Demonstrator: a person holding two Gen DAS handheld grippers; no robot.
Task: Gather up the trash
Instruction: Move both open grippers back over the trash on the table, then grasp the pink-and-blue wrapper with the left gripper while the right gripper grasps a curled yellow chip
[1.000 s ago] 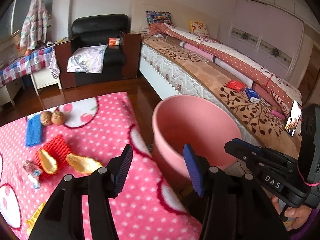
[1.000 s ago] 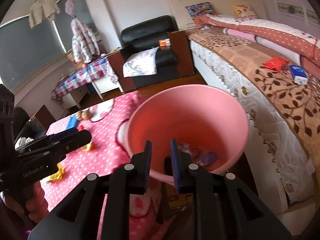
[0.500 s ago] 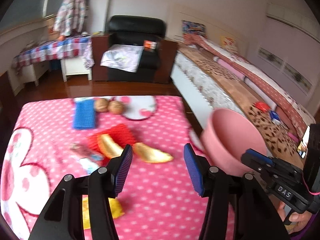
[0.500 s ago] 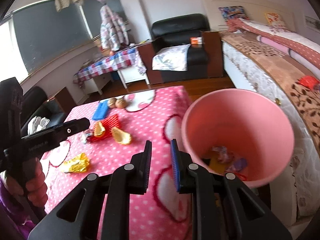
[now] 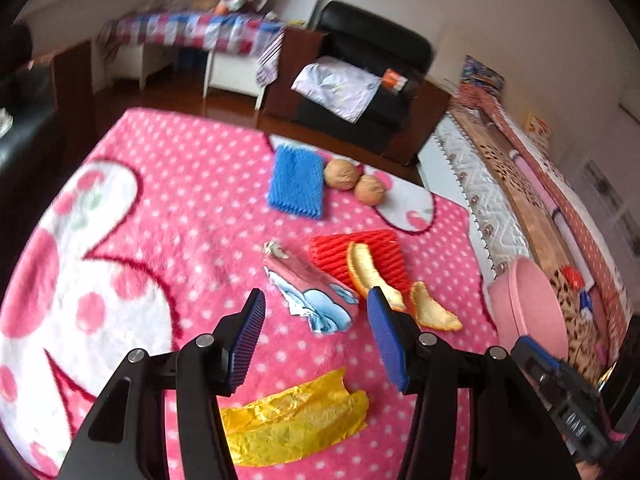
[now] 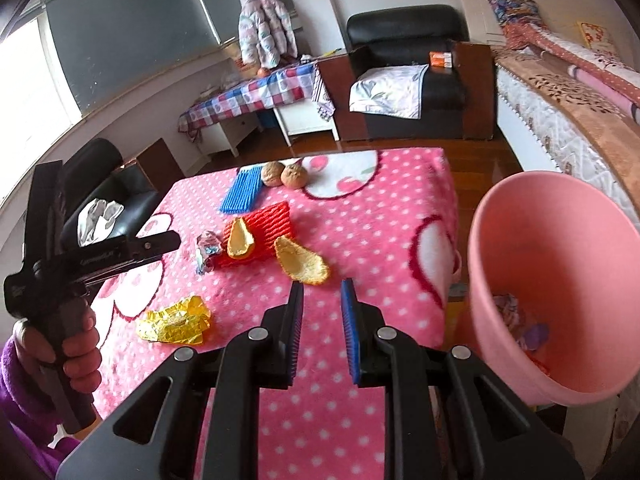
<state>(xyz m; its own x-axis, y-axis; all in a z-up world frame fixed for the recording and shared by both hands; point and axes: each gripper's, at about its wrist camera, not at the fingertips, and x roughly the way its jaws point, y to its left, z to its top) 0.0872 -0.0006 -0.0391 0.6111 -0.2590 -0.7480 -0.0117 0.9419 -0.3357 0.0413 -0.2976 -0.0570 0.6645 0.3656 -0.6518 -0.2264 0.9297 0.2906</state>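
The left gripper (image 5: 316,334) is hanging over the pink polka-dot fleece cover (image 5: 168,216) of the table, its jaws spread wide and empty, lined up on the crumpled pink-and-blue snack wrapper (image 5: 310,290) lying near the middle of the cover; that spread looks meant to take in the wrapper's width in one bite. The right gripper (image 6: 322,326) is waiting above the near edge of the cover with its jaws only narrowly parted and gripping nothing, probably keeping clear while the other works.

The round pink plastic bin (image 6: 560,280) is standing off the right edge of the table, just beside it, so each piece needs only a short carry; some scraps are already lying at its bottom.

Other trash is lying apart on the cover: a crinkled yellow foil wrapper (image 5: 294,420) by the near edge, two curled orange peels (image 5: 400,292), one resting on a red ribbed foam fruit sleeve (image 5: 352,256), and a blue ribbed foam sleeve (image 5: 296,184) toward the far edge beside two brown walnuts (image 5: 354,182). Much of the collecting seems to be still ahead.
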